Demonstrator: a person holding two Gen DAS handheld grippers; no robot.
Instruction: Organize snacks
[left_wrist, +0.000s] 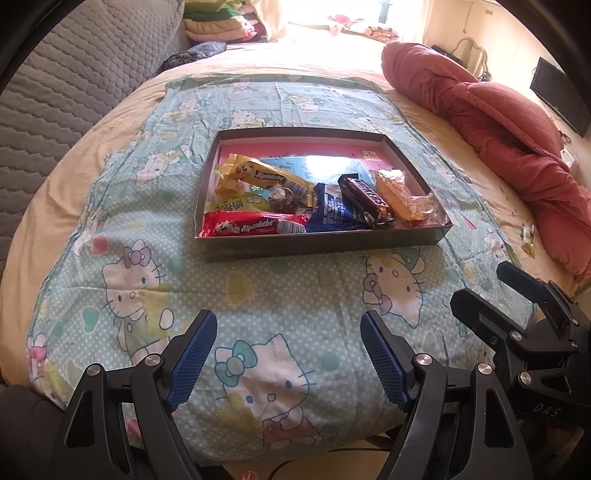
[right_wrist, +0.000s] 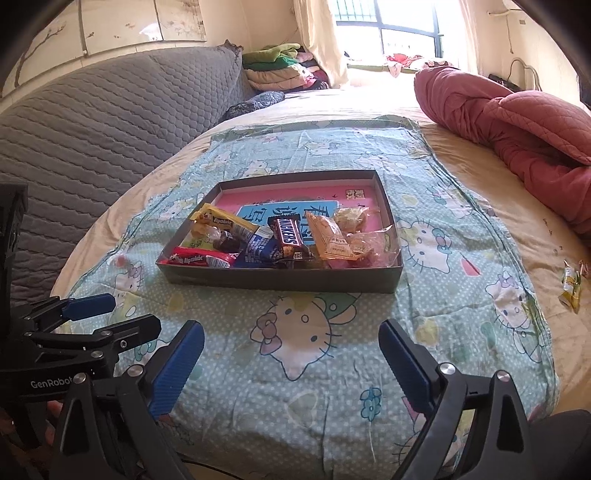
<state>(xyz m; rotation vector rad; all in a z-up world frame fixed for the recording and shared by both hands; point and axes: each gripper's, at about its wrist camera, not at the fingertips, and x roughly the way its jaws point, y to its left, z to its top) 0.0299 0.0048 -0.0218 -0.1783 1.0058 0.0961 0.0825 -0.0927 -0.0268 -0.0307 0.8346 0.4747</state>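
Both hand-held grippers (left_wrist: 288, 354) (right_wrist: 291, 365) apart, snack box (left_wrist: 321, 242) beyond

"Alpenliebe" on the red wrapper (left_wrist: 255, 227) and yellow wrapper (left_wrist: 269, 177); "Snickers" on the brown bar (right_wrist: 290, 236); "GenRobot" on the left gripper (right_wrist: 110, 314); "DAS" on the right gripper (left_wrist: 480, 288).

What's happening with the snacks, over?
Left tool open, right tool open, both empty. Snacks piled in box. One yellow candy loose on bed. Nothing blocking.

A flat gray box (left_wrist: 321, 242) lies on the bed, with wrapped snacks (left_wrist: 314, 203) piled at its near end.
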